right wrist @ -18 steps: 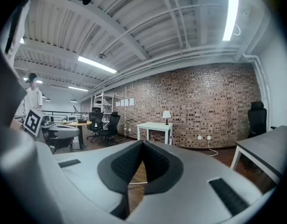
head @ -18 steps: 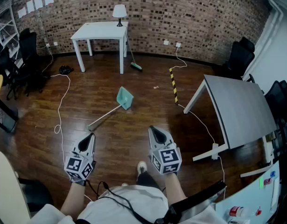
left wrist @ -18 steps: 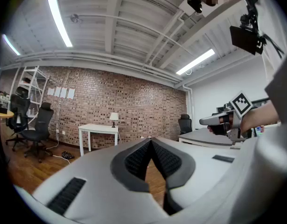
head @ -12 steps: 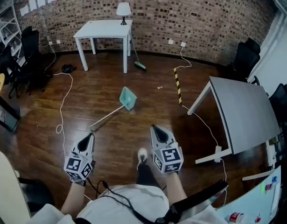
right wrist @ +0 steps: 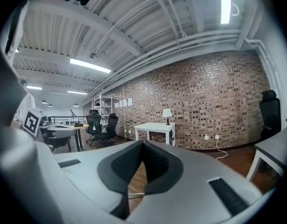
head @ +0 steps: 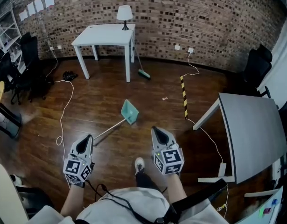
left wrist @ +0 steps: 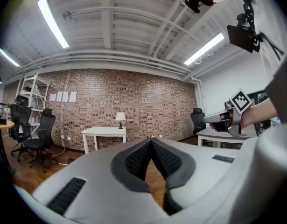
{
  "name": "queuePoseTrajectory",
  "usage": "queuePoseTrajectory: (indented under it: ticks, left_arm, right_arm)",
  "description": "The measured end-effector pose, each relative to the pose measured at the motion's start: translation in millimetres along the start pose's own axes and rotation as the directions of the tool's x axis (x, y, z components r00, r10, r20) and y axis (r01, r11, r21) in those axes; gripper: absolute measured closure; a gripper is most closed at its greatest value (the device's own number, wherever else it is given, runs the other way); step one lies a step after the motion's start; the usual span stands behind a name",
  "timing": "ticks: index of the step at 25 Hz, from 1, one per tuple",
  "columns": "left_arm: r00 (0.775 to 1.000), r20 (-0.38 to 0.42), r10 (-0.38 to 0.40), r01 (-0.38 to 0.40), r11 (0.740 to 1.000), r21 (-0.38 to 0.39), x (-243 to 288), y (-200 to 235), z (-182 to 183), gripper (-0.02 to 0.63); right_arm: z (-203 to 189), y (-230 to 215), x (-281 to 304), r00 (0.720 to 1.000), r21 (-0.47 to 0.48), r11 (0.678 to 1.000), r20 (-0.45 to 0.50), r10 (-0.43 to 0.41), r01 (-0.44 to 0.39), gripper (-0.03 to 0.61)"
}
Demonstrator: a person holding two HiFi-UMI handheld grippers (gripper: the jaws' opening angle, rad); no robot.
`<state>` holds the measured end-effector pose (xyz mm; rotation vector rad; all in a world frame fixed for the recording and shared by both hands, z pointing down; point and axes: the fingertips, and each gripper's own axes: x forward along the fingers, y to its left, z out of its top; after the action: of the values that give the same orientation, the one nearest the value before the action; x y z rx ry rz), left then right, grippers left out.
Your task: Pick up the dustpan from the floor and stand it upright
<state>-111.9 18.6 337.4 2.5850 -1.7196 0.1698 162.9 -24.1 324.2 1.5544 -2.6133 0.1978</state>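
Both pairs are pressed together and pinch nothing. The left tongs [head: 89,137] and the right tongs [head: 155,129] point forward above the wooden floor [head: 110,92]. The teal dustpan [head: 129,112] lies flat on that floor ahead of them, between the two. Its long handle [head: 108,129] slants back toward the left tongs' tip.

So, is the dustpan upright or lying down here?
Lying down: the dustpan rests on the floor, its long handle running flat along the boards rather than standing up.
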Motion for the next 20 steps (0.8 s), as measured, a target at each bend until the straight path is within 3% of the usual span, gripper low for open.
queuePoseTrajectory:
  ticks: [8,11,20]
  left_arm:
    - [0.999,-0.014,0.045,-0.045,0.999,0.014,114.4,6.2,16.7,0.604]
    - [0.998,-0.044,0.041,-0.04,0.999,0.025,131.0,9.1,13.3,0.603]
    - [0.991,-0.088,0.097,-0.101,0.994,-0.038,164.1,34.7,0.0,0.603]
  right_arm:
    - [23.8,-75.0,101.1,0.996,-0.009,0.996,-0.004,0.084,-0.084,0.595]
    - [22.9,-86.6,122.7,0.996,0.005,0.996,-0.017,0.091,-0.091,0.595]
    - [21.8,-103.2,164.8,0.992,0.014,0.993,-0.04,0.122,-0.121,0.595]
